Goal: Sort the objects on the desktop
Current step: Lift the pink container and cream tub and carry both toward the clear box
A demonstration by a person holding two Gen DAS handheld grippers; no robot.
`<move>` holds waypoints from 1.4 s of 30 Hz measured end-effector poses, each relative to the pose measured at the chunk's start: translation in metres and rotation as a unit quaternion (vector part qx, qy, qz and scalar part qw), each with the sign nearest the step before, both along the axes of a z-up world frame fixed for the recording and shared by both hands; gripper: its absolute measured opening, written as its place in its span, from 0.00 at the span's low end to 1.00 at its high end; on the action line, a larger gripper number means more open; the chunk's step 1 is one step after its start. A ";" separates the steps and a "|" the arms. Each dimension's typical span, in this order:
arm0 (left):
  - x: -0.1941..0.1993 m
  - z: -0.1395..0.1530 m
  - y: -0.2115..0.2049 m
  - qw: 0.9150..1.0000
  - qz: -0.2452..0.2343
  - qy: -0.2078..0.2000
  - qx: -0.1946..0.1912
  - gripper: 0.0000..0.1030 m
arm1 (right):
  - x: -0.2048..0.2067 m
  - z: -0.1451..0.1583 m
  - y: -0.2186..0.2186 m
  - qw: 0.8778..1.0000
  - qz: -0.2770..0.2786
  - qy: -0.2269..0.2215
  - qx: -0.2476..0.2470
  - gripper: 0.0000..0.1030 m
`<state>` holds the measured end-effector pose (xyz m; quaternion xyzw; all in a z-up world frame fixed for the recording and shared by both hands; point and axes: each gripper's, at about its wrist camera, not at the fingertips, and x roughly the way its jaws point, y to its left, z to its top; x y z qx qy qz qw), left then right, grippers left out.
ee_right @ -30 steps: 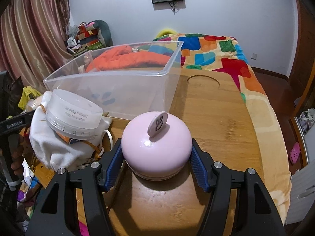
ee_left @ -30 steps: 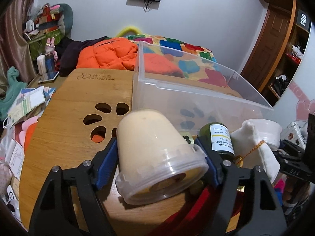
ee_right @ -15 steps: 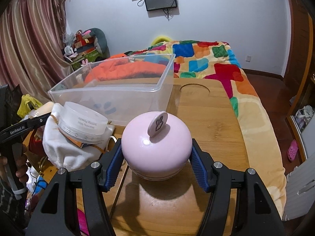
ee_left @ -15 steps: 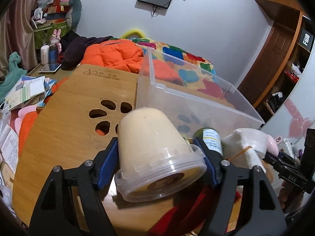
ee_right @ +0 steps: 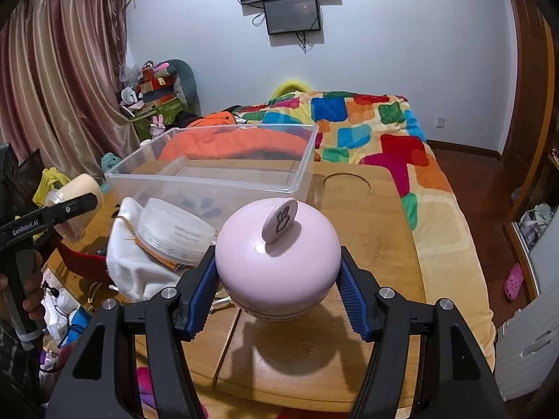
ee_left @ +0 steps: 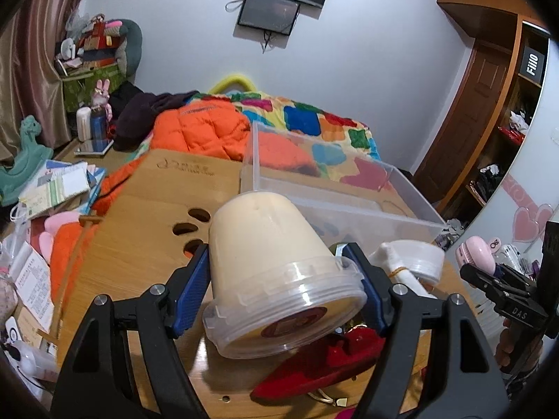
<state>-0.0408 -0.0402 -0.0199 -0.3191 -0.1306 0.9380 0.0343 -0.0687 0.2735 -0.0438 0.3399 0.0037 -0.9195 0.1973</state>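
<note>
My left gripper (ee_left: 277, 293) is shut on a cream plastic tub (ee_left: 272, 262), held upside down and tilted, above the wooden table (ee_left: 139, 244). My right gripper (ee_right: 277, 284) is shut on a round pink jar (ee_right: 277, 262) with a bunny tab on its lid, lifted off the table (ee_right: 377, 230). An empty clear plastic bin (ee_left: 335, 195) stands just beyond both; in the right wrist view the bin (ee_right: 223, 174) is to the upper left. The tub (ee_right: 82, 192) and the left gripper (ee_right: 61, 209) also show at the right wrist view's left edge.
On the table lie a white cloth (ee_right: 132, 265) with a round clear jar (ee_right: 174, 230) on it and a red object (ee_left: 321, 363) under the tub. A bed with a colourful blanket (ee_right: 377, 129) and an orange jacket (ee_left: 206, 129) lies behind. Clutter lies left of the table (ee_left: 52, 188).
Both grippers have risen with their objects; the table and bin sit lower in both views, and I see into the bin. The dark green bottle beside the tub is hidden now.
</note>
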 end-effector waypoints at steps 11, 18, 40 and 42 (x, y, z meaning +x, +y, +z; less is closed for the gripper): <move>0.003 0.026 0.001 1.000 -0.011 0.020 -0.008 0.72 | 0.010 0.020 -0.005 1.000 0.006 0.029 0.008 0.58; -0.008 0.046 0.012 0.999 -0.036 0.033 -0.012 0.72 | 0.004 0.036 -0.014 0.999 0.016 0.044 0.020 0.58; -0.079 0.091 0.016 0.995 -0.091 0.032 -0.025 0.72 | -0.068 0.067 -0.037 0.995 0.065 0.060 0.035 0.58; -0.086 0.090 0.018 0.995 -0.095 0.026 -0.027 0.72 | -0.076 0.068 -0.040 0.995 0.069 0.057 0.038 0.58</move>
